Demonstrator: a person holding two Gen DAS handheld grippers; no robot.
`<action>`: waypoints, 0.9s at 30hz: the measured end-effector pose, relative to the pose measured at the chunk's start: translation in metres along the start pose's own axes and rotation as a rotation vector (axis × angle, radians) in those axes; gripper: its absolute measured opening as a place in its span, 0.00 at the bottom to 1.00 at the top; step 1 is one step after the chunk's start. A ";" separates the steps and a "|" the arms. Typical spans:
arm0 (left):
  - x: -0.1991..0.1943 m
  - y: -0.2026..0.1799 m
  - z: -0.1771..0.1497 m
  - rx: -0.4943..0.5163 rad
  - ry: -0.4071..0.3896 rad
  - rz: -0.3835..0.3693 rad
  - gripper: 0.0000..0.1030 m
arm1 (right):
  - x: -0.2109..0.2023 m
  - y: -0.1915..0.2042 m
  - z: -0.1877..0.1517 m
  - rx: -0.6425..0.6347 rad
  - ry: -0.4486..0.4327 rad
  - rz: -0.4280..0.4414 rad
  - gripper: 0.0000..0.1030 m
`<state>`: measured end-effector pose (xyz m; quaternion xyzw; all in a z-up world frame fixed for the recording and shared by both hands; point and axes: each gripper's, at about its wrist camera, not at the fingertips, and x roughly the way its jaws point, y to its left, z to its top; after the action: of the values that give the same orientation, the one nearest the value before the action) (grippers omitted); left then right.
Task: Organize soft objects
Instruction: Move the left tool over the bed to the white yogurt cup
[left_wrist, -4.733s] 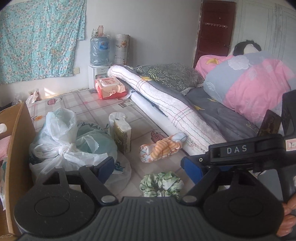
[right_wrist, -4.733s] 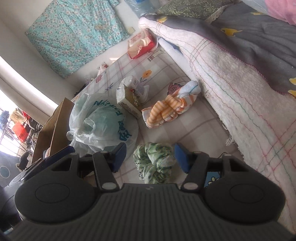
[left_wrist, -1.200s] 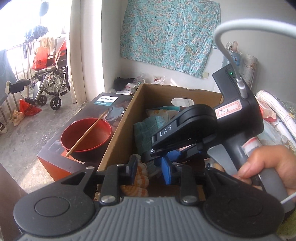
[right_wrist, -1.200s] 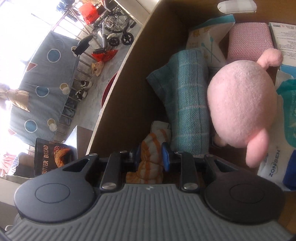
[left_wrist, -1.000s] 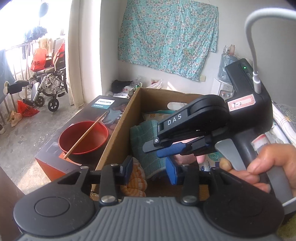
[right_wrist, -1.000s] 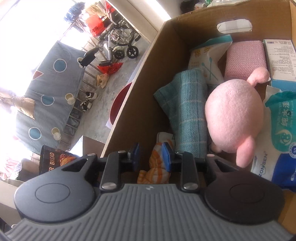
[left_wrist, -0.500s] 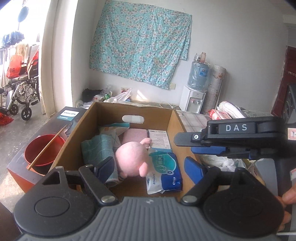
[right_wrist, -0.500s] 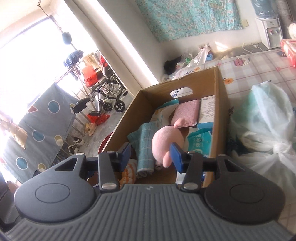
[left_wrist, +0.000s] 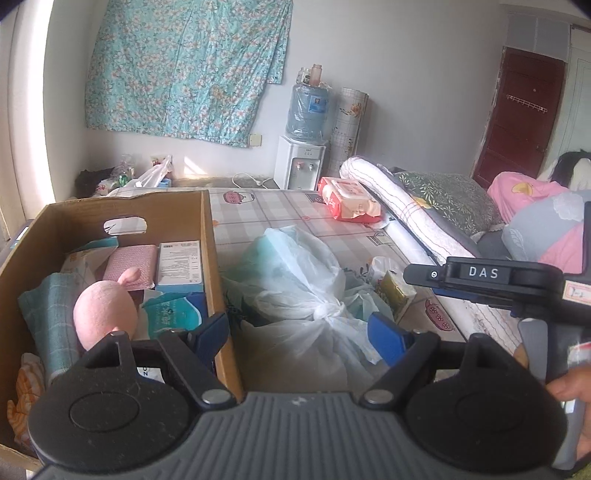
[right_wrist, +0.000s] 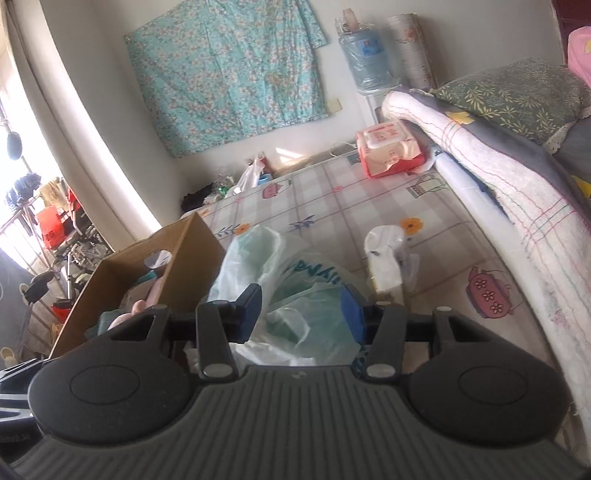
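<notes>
Reading "DAS" on the right tongs (left_wrist: 417, 275) beside the bag (left_wrist: 295, 280).

Cardboard box (left_wrist: 207, 236) holds pink plush (left_wrist: 103, 314), teal towel (left_wrist: 48, 317), orange-striped cloth (left_wrist: 26, 391) at near corner.

My left hand-held gripper (left_wrist: 297, 330) angled downward, jaws wide apart and empty, my right hand-held gripper (right_wrist: 301, 314) also tilted down, jaws partly apart, nothing between them, my right hand (left_wrist: 572, 387) on its handle
</notes>
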<state>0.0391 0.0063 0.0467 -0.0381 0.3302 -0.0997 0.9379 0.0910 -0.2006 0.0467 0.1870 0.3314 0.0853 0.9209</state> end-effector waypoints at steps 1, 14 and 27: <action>0.005 -0.004 0.002 0.004 0.009 -0.001 0.81 | 0.012 -0.012 0.003 -0.004 0.000 -0.028 0.46; 0.057 -0.021 0.086 0.108 0.128 0.008 0.81 | 0.098 -0.057 0.025 -0.011 0.140 -0.059 0.22; 0.216 -0.124 0.118 0.296 0.420 -0.186 0.81 | 0.029 -0.039 -0.022 -0.280 0.151 -0.129 0.27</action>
<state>0.2574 -0.1598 0.0236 0.0909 0.4945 -0.2385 0.8309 0.1000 -0.2223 -0.0012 0.0282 0.3959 0.0849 0.9139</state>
